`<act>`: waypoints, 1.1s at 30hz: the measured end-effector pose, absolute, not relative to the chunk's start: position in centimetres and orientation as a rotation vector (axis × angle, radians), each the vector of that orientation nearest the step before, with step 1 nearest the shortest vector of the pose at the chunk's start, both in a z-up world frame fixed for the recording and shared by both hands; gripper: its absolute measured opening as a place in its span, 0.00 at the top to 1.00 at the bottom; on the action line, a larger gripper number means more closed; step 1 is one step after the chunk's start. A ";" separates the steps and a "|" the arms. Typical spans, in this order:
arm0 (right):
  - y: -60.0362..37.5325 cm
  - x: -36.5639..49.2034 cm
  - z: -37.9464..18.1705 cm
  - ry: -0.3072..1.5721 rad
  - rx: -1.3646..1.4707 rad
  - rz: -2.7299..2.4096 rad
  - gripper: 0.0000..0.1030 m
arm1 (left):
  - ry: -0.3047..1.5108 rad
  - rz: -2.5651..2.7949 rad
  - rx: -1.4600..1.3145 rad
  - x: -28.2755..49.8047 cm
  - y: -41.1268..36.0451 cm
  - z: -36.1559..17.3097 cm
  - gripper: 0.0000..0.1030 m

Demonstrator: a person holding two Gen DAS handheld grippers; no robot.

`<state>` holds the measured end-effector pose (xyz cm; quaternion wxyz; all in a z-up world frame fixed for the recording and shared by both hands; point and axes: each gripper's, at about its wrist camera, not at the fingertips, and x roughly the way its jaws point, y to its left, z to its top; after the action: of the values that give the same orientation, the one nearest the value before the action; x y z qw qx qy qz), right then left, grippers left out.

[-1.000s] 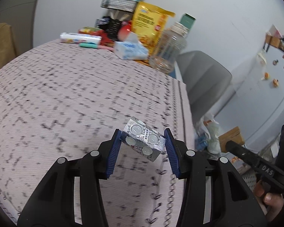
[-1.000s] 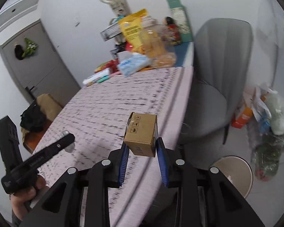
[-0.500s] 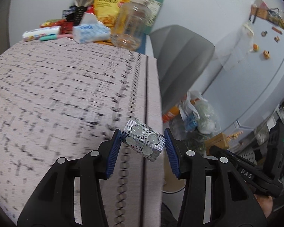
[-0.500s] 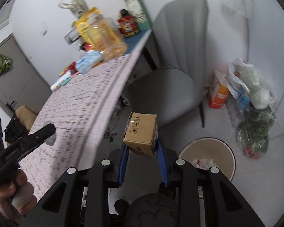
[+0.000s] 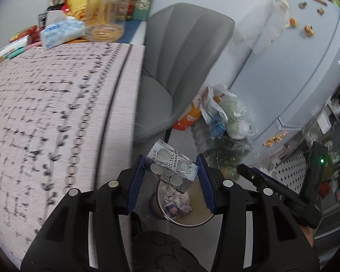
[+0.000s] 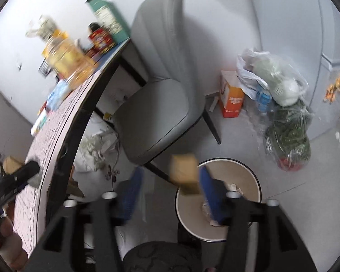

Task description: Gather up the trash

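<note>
My left gripper (image 5: pixel 171 170) is shut on a silver pill blister pack (image 5: pixel 171 169) and holds it in the air past the table edge, above a round trash bin (image 5: pixel 192 221) with crumpled paper inside. My right gripper (image 6: pixel 170 187) is open. A small cardboard box (image 6: pixel 184 172), blurred, is between its spread jaws near the right finger (image 6: pixel 212 195), touching no left pad. It is over the rim of the trash bin (image 6: pixel 253 182) on the floor.
A table with a patterned pink cloth (image 5: pixel 45 117) is on the left, with a jar (image 5: pixel 106 11), tissues and snack packs at its far end. A grey chair (image 6: pixel 161 95) stands beside the bin. Plastic bags (image 6: pixel 281 104) and an orange carton (image 6: pixel 232 95) are on the floor.
Both grippers swung right off the table to over the trash bin. The right gripper's jaws have opened and the cardboard box has come loose. The left still holds the blister pack.
</note>
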<state>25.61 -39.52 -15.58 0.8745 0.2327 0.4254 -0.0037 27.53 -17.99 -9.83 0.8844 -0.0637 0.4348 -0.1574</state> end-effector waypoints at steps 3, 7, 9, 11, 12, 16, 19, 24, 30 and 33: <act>-41.2 25.2 -16.5 0.883 0.518 -0.020 0.37 | 0.930 -0.349 -0.116 27.8 -19.6 -10.5 0.55; -43.2 24.0 -17.4 0.894 0.531 -0.038 0.37 | 0.958 -0.378 -0.089 28.1 -21.8 -11.5 0.54; -44.4 23.2 -17.7 0.896 0.543 -0.052 0.37 | 0.976 -0.397 -0.080 28.4 -23.1 -12.1 0.54; -45.4 22.4 -17.7 0.893 0.557 -0.068 0.37 | 0.990 -0.415 -0.073 28.5 -24.2 -12.5 0.54; -45.8 22.0 -17.7 0.891 0.562 -0.073 0.37 | 0.996 -0.424 -0.071 28.6 -24.8 -12.7 0.54; -47.4 20.5 -17.1 0.873 0.577 -0.097 0.35 | 1.021 -0.475 -0.069 29.0 -27.6 -13.3 0.51; -48.4 19.8 -16.6 0.860 0.580 -0.111 0.33 | 1.019 -0.533 -0.112 29.3 -28.9 -13.5 0.27; -49.3 19.0 -16.0 0.847 0.581 -0.120 0.33 | 0.989 -0.512 -0.131 29.1 -28.4 -13.1 0.10; -48.3 19.1 -15.5 0.848 0.570 -0.099 0.31 | 0.965 -0.441 -0.149 28.6 -25.2 -12.2 0.08; -47.3 19.1 -14.9 0.843 0.560 -0.084 0.27 | 0.947 -0.424 -0.152 28.0 -23.7 -11.5 0.07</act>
<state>19.10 -47.28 -14.93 0.8738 0.2683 0.4036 -0.0402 28.00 -23.67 -11.45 0.8658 -0.0727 0.4519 -0.2022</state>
